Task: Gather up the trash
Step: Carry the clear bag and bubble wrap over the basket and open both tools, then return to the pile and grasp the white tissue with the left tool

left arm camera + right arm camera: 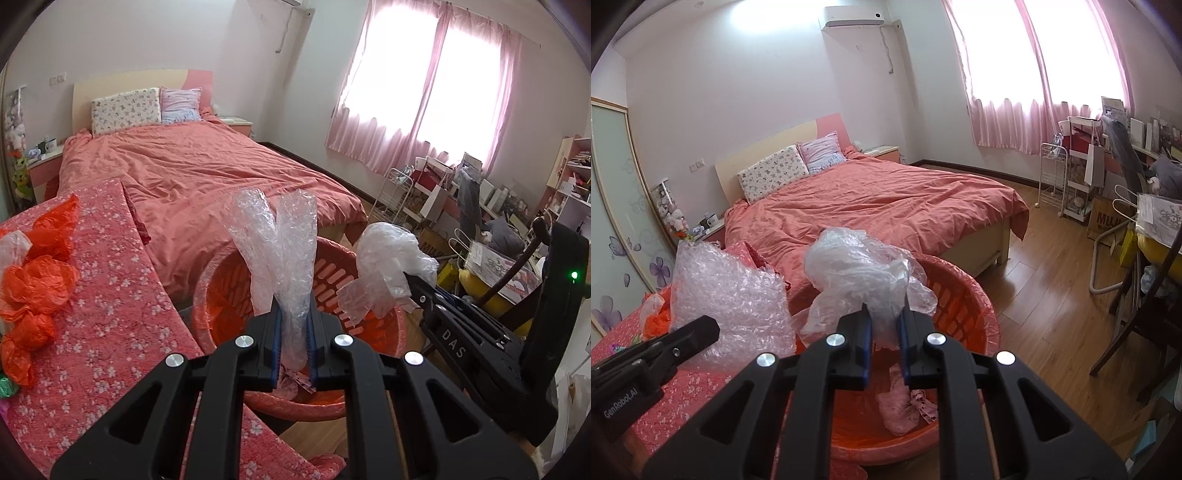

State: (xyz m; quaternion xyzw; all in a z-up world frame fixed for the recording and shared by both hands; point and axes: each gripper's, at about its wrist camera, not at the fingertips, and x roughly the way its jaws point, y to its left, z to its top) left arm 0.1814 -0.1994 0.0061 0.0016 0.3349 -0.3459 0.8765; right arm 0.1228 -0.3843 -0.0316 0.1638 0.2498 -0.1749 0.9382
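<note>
Folded clear bubble wrap (280, 254), pinched in the left tongs (293, 354), hangs above the round orange plastic basket (373, 332); at three o'clock, the right tongs (884, 343) grip crumpled clear film (857, 273). Released early, either light piece may drift past the rim.

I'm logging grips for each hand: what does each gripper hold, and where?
Left gripper pinches the bubble wrap at its lower end; right gripper pinches the crumpled clear plastic bag at its bottom edge.
</note>
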